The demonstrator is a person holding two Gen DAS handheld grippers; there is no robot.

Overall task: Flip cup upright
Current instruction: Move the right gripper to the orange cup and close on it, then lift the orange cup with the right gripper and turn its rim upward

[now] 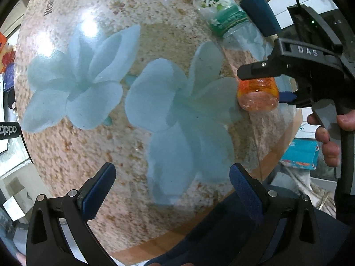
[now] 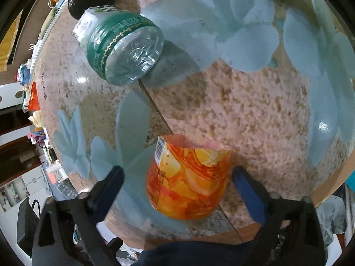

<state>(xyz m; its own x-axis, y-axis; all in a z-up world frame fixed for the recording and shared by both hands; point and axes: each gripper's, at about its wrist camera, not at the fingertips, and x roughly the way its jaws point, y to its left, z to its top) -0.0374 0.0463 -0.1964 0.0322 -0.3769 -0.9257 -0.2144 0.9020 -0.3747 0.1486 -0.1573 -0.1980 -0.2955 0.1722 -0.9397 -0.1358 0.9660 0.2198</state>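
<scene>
On my right wrist view the cup [image 2: 187,178] lies on the worktop [image 2: 255,115] between the fingers [image 2: 246,186] of the right gripper [image 2: 177,177], a gap showing on either side. Beyond it and to the left, a bottle [image 2: 119,44] lies on its side, well apart from the cup. From my left wrist view the cup [image 1: 257,96] sits near the worktop's right edge, and the left gripper [image 1: 172,186] hovers over the near edge, well apart from both.
</scene>
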